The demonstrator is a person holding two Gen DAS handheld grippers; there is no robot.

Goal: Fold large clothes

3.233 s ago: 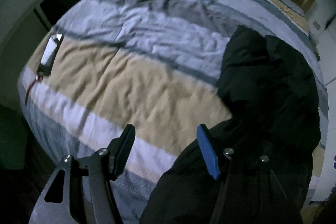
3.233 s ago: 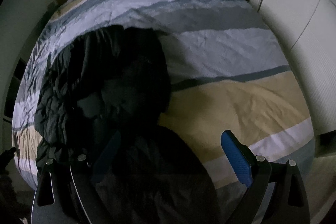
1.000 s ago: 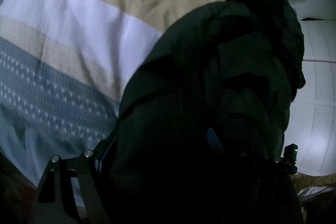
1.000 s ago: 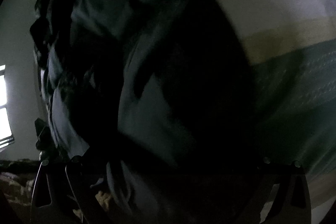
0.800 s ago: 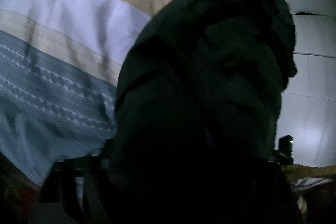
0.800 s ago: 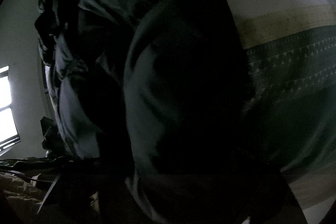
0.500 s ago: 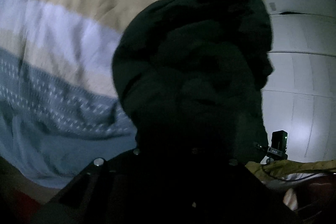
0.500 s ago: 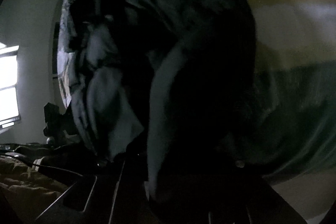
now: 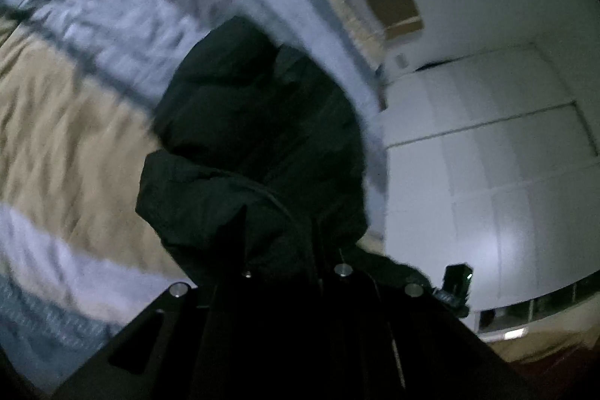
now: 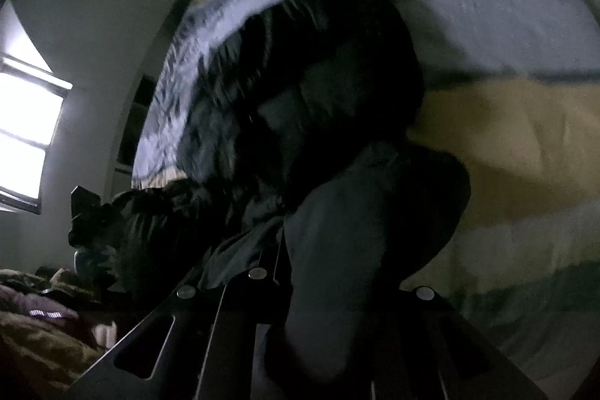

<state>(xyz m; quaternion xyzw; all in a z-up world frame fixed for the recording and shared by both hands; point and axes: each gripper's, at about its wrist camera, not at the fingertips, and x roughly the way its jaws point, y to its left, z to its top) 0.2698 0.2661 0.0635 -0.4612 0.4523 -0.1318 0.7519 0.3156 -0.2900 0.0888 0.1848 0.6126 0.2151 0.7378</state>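
Note:
A large black padded jacket [image 9: 255,137] lies on the striped bed and is lifted at its near edge. My left gripper [image 9: 277,242] is shut on the jacket's near hem, its fingers buried in dark fabric. In the right wrist view the jacket [image 10: 337,107] bulges over my right gripper [image 10: 285,250], which is shut on the fabric; a thick fold [image 10: 375,212] drapes over its right finger. The room is dim and both views are blurred.
The bed cover [image 9: 75,122] has beige, white and grey-blue stripes. White wardrobe doors [image 9: 487,175] stand to the right. A bright window [image 10: 26,130] is at the left in the right wrist view. The other gripper's device [image 9: 455,282] shows beyond the jacket.
Both grippers closed on the jacket's near hem and have lifted it up and toward the far side. The views tilted up, so more of the bed and walls shows.

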